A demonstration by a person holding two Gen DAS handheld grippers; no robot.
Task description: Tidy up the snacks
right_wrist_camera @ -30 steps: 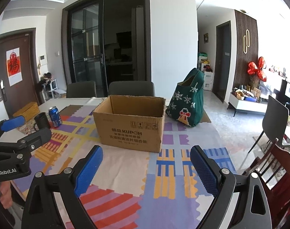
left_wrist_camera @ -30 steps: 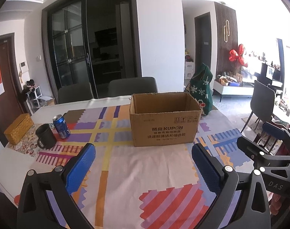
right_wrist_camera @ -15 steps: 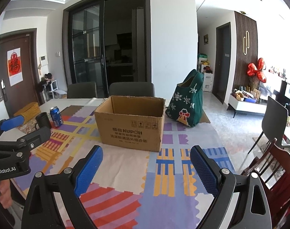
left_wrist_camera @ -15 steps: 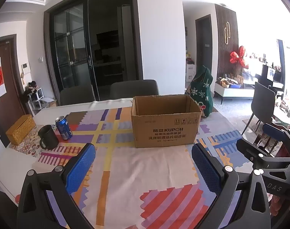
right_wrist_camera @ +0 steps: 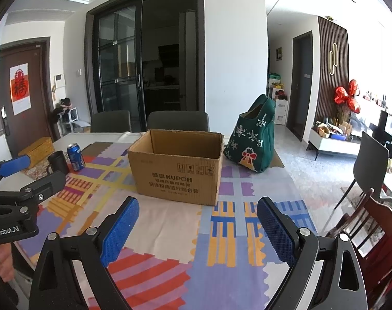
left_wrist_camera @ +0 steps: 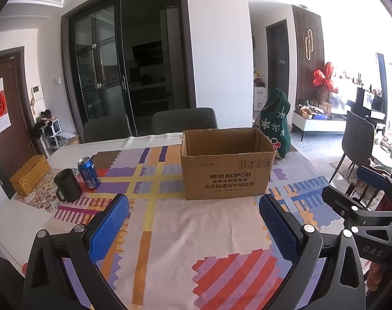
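Note:
An open brown cardboard box (left_wrist_camera: 225,173) stands on the patterned tablecloth ahead of both grippers; it also shows in the right wrist view (right_wrist_camera: 175,173). Its inside looks empty from here. A green bag with snowflakes (right_wrist_camera: 255,142) stands behind the box to the right, also seen in the left wrist view (left_wrist_camera: 276,126). My left gripper (left_wrist_camera: 193,230) is open and empty, above the cloth short of the box. My right gripper (right_wrist_camera: 197,230) is open and empty, also short of the box. No snack is visible.
A blue soda can (left_wrist_camera: 88,173), a black mug (left_wrist_camera: 66,188) and a woven yellow box (left_wrist_camera: 30,174) stand at the table's left. Grey chairs (left_wrist_camera: 185,121) are behind the table. A dark chair (right_wrist_camera: 368,160) and a red wooden chair (right_wrist_camera: 376,222) stand right.
Both views have shifted very slightly; the box sits a touch further away and higher in the left wrist view. Both grippers stay open and empty.

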